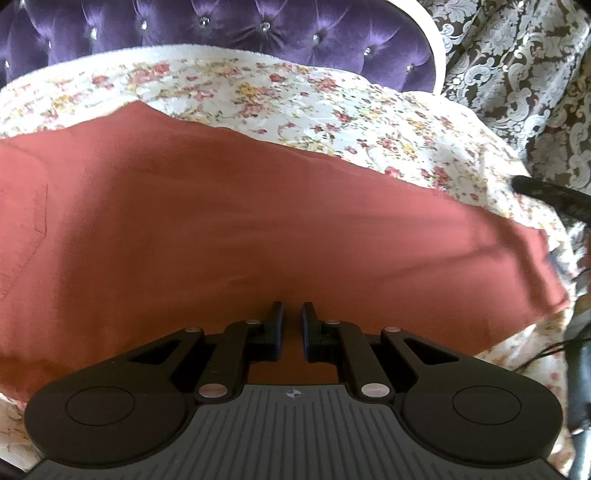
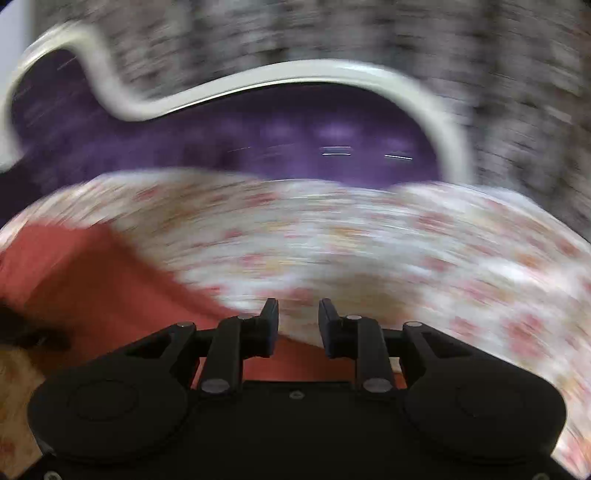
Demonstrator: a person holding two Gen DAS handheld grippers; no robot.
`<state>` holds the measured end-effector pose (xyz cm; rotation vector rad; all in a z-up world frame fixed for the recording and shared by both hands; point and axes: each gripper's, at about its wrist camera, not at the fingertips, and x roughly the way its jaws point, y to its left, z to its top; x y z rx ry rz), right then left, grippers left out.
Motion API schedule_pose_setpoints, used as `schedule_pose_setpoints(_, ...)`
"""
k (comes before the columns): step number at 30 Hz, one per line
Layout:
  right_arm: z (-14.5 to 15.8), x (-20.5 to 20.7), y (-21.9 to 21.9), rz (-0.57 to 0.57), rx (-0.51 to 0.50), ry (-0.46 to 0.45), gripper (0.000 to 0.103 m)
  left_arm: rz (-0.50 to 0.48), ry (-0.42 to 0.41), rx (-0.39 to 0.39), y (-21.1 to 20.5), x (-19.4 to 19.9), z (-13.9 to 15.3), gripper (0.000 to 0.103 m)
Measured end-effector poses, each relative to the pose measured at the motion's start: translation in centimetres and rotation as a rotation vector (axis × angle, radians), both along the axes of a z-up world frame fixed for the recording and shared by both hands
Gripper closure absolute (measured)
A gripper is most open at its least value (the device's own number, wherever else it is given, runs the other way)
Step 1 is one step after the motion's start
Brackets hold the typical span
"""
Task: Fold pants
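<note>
**A:** Pants (image 1: pixel 229 221), rust-red, lie spread flat across the floral bedspread (image 1: pixel 295 99), legs together and running toward the right, in front of the purple tufted headboard (image 1: pixel 236 33). What matters for this fold?

**B:** Anchor first. The left gripper (image 1: pixel 291 314) sits low over the near edge of the cloth, jaws drawn almost together. Whether fabric is pinched between them I cannot tell; only a narrow slit shows.

**A:** And the other one?

**B:** The right gripper (image 2: pixel 298 312) has its jaws parted with nothing between them, above the leg end where red meets bedspread. Its view is badly smeared, so it is swinging fast.

**A:** So slow down?

**B:** I'd say so. Settle it, pinch both layers at the hem, then carry the hem over toward the waist while the left keeps the cloth from sliding.
</note>
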<state>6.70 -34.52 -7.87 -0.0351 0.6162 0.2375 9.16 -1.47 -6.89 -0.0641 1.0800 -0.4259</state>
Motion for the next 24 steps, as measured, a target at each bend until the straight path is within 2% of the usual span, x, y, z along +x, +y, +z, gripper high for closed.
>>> schedule_pose_setpoints(2,-0.6,1.6,3.4,0.138,-0.014,0.008,0.068,0.004,0.026,-0.032,0.4,0.4,0.2,0.093)
schedule_pose_setpoints(4,-1.3,3.1,6.3,0.238,-0.026,0.027,0.068,0.015,0.018,-0.047,0.8,0.8,0.7,0.093)
schedule_pose_setpoints(9,-3.0,6.2,11.7,0.388,-0.086,0.089,0.068,0.059,-0.023,-0.070,2.4,1.8,2.3,0.093)
schedule_pose_setpoints(12,-4.0,7.2,12.8,0.414,-0.125,0.113,0.068,0.078,-0.036,-0.071,3.2,2.5,2.7,0.093)
schedule_pose_setpoints(17,-4.8,8.1,12.8,0.404,-0.104,0.148,0.067,0.089,-0.026,-0.076,4.0,3.1,2.5,0.093)
schedule_pose_setpoints(19,-4.8,7.7,12.9,0.407,-0.116,0.139,0.078,0.085,-0.024,-0.077,4.0,3.2,2.3,0.093)
schedule_pose_setpoints(20,-4.6,7.2,13.4,0.429,-0.150,0.120,0.095,0.082,-0.023,-0.079,3.9,3.3,2.3,0.093)
schedule_pose_setpoints(22,-3.9,5.9,14.1,0.415,-0.237,0.015,0.096,0.073,-0.030,-0.085,3.8,3.3,2.4,0.093)
schedule_pose_setpoints(24,-3.4,6.3,13.7,0.358,-0.205,-0.014,0.096,0.063,-0.035,-0.091,3.6,3.4,2.3,0.093)
